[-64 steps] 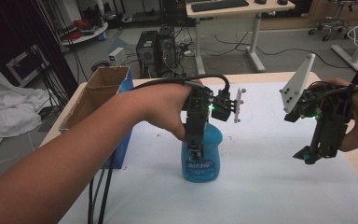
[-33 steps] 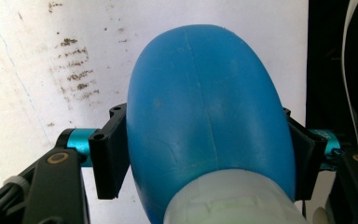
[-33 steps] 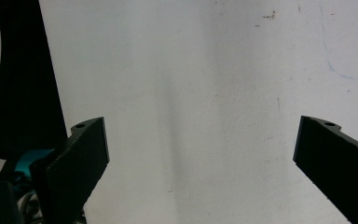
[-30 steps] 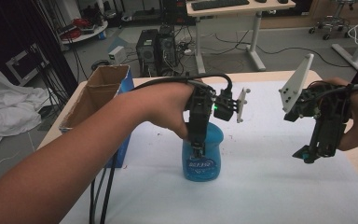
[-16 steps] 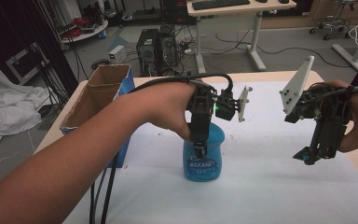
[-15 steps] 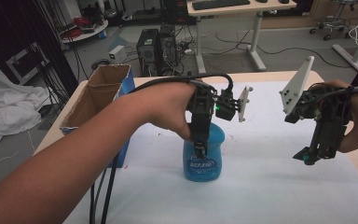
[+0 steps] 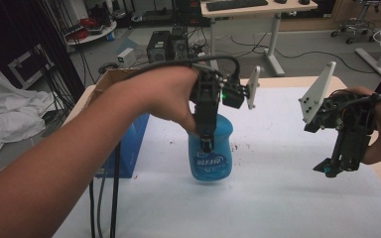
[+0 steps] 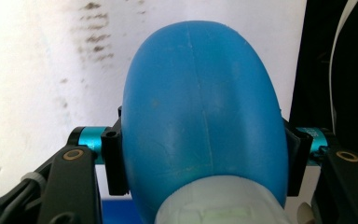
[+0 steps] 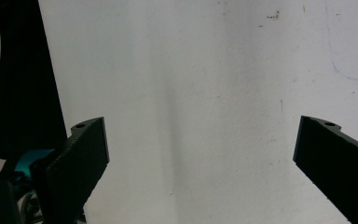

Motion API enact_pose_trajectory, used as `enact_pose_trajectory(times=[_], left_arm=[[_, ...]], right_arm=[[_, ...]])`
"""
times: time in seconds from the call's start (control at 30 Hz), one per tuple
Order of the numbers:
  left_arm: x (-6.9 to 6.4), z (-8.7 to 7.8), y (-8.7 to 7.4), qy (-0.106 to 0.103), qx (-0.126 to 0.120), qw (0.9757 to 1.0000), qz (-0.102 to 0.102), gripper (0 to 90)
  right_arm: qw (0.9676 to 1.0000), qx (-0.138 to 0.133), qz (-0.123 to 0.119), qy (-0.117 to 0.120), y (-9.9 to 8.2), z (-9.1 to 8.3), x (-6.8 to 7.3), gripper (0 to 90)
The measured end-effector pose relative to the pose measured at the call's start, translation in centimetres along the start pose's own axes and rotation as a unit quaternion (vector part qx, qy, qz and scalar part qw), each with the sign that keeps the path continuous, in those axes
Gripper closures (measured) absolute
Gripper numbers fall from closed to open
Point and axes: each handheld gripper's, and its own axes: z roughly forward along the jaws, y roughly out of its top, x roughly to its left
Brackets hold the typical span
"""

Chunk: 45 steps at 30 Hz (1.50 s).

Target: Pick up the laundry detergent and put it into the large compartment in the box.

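Note:
A blue plastic bottle [image 7: 213, 158] with a white label hangs a little above the white table [image 7: 278, 208], slightly tilted. My left gripper [image 7: 207, 144] points down from above and is shut on it. In the left gripper view both black pads [image 8: 114, 163] press on the sides of the bottle's [image 8: 200, 107] rounded blue body, with its pale neck at the bottom of the frame. My right gripper [image 7: 333, 168] hovers over the table's right side, well clear of the bottle. Its jaws [image 9: 200, 154] stand wide open over bare white surface, nothing between them.
An open cardboard box with a blue side [image 7: 129, 144] stands at the table's left edge, close to the left forearm. Dark specks [image 7: 238, 147] dot the cover near the bottle. Desks, computer cases and cables stand on the floor beyond the far edge.
The left gripper and the blue bottle have risen a little off the table and the bottle now tilts. The right gripper has stayed where it was.

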Motion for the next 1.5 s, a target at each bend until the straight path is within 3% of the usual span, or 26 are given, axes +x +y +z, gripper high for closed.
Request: enact_pose_trajectory(times=[0.17, 0.33, 0.43, 0.57, 0.63, 0.67, 0.77, 0.8, 0.97, 1.1, 1.13, 1.17, 1.23, 1.4, 1.43, 1.5], left_arm=[[1.0, -3.1, -2.0, -0.003, -0.008, 0.9988, -0.048, 36.6], [1.8, -5.9, -4.1, 0.003, -0.017, 0.9957, -0.091, 36.6], [2.3, -7.8, -5.8, 0.0, -0.027, 0.9919, -0.124, 36.6], [2.9, -9.9, -8.1, -0.004, -0.045, 0.9843, -0.17, 36.6], [3.2, -10.8, -9.0, 0.0, -0.043, 0.9809, -0.189, 36.6], [3.2, -10.8, -9.0, 0.0, -0.043, 0.9809, -0.189, 36.6], [3.5, -12.4, -10.8, 0.005, -0.045, 0.9746, -0.219, 36.5], [3.7, -12.7, -11.2, 0.007, -0.044, 0.9739, -0.222, 36.5], [4.0, -14.2, -13.6, 0.016, -0.055, 0.9655, -0.254, 36.6], [4.4, -14.9, -15.5, 0.019, -0.061, 0.9555, -0.288, 36.6], [4.4, -14.9, -15.5, 0.019, -0.061, 0.9555, -0.288, 36.6], [4.6, -15.2, -16.5, 0.018, -0.066, 0.9485, -0.309, 36.6], [4.8, -15.4, -17.5, 0.019, -0.066, 0.9432, -0.325, 36.6], [5.0, -15.7, -19.6, 0.018, -0.062, 0.9324, -0.355, 36.6], [5.0, -15.7, -20.0, 0.019, -0.064, 0.929, -0.364, 36.6], [5.2, -15.6, -20.7, 0.02, -0.06, 0.9259, -0.372, 36.6]], right_arm=[[1.0, 0.002, -0.004, -0.001, 0.4, 0.0, 0.1, 2.3], [0.9999, 0.004, -0.009, 0.0, 0.8, -0.1, 0.2, 2.4], [0.9999, 0.005, -0.014, -0.001, 1.0, -0.2, 0.4, 2.4], [0.9998, 0.01, -0.018, 0.001, 1.3, -0.3, 0.6, 2.4], [0.9997, 0.01, -0.022, 0.002, 1.4, -0.4, 0.5, 2.4], [0.9997, 0.01, -0.022, 0.002, 1.4, -0.4, 0.5, 2.4], [0.9997, 0.012, -0.022, 0.002, 1.7, -0.5, 0.5, 2.4], [0.9996, 0.011, -0.025, 0.002, 1.7, -0.5, 0.5, 2.4], [0.9995, 0.015, -0.026, 0.003, 2.0, -0.5, 0.4, 2.4], [0.9995, 0.017, -0.026, 0.004, 2.1, -0.5, 0.3, 2.4], [0.9995, 0.017, -0.026, 0.004, 2.1, -0.5, 0.3, 2.4], [0.9995, 0.015, -0.026, 0.003, 2.2, -0.5, 0.3, 2.4], [0.9995, 0.018, -0.027, 0.004, 2.3, -0.4, 0.3, 2.4], [0.9994, 0.02, -0.026, 0.006, 2.5, -0.2, 0.2, 2.4], [0.9994, 0.021, -0.029, 0.006, 2.5, -0.2, 0.1, 2.4], [0.9995, 0.018, -0.026, 0.006, 2.6, -0.1, 0.1, 2.3]])
